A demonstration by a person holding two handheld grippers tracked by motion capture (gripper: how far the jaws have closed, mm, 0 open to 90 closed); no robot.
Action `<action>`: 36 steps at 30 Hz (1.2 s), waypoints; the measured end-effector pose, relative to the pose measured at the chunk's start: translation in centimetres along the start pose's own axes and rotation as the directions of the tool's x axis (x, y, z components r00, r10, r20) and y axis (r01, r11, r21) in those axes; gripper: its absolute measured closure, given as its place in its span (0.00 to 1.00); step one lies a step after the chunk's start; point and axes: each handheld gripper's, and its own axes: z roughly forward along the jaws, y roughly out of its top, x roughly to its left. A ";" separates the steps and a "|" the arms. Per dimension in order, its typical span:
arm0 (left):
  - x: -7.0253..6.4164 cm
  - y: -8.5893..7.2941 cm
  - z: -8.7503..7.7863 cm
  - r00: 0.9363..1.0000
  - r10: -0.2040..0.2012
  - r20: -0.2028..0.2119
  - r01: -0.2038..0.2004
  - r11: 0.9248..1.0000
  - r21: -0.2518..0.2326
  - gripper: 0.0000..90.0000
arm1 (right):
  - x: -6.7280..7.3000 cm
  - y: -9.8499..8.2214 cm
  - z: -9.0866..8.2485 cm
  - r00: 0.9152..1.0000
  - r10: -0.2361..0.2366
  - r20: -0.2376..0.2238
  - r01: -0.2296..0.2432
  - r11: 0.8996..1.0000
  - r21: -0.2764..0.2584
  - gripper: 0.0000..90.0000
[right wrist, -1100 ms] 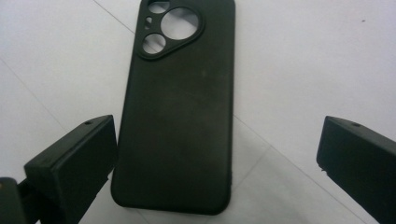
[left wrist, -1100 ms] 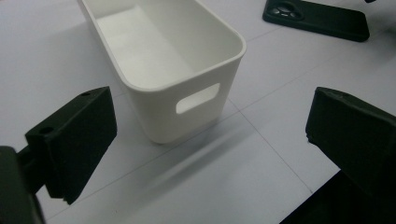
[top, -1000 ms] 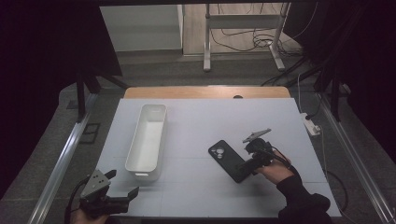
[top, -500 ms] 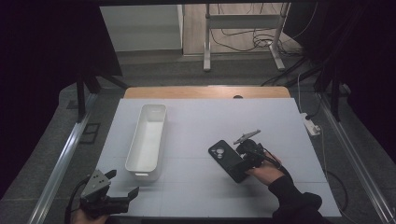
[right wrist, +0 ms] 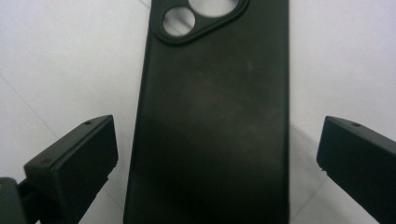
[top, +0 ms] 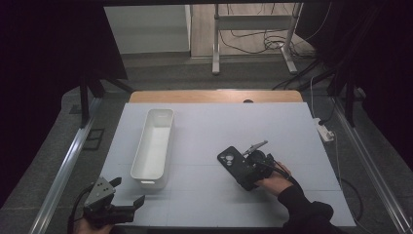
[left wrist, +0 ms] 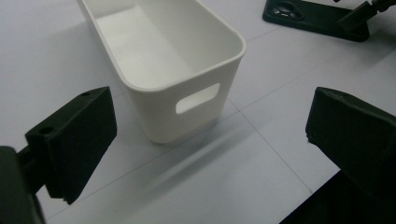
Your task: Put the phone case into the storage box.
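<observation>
Black phone case (right wrist: 212, 116) lying flat on the counter (top: 204, 200), right of the white bin (top: 154, 146). Right gripper (right wrist: 217, 154) wide open, jaws straddling the case's near end, not touching. Left gripper (left wrist: 210, 135) also wide open and empty, near the bin's short end.

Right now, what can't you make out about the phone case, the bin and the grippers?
- phone case: right gripper view, its near end is cut off by the bottom edge.
- white bin: left gripper view, its far end is cut off by the top edge.
- right gripper: high view, jaws merge with the dark case.
</observation>
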 end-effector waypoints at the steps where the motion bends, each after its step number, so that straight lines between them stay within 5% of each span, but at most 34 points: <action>1: 0.0 0.0 0.0 1.000 0.000 0.000 0.000 1.000 0.000 0.03 | 0.0 -0.1 0.1 1.000 -0.002 0.002 0.002 1.000 0.007 0.00; 7: 0.0 0.0 0.0 1.000 -0.002 0.000 0.002 1.000 -0.001 0.03 | 0.4 -0.3 0.7 0.999 -0.035 0.040 0.034 0.999 0.026 0.00; 18: 0.1 0.0 -0.1 1.000 -0.012 0.002 0.012 1.000 -0.006 0.03 | 0.4 -0.2 0.7 0.999 -0.037 0.039 0.035 0.999 0.042 0.00; 23: 0.2 0.0 -0.1 1.000 -0.015 0.006 0.015 1.000 -0.005 0.04 | 0.7 0.0 0.1 0.999 -0.013 0.050 0.010 0.998 0.059 0.14; 36: -0.2 0.1 0.1 0.999 0.000 -0.034 0.001 1.000 0.011 0.01 | 0.5 -0.2 -0.2 0.998 -0.052 0.025 0.051 0.997 0.066 0.16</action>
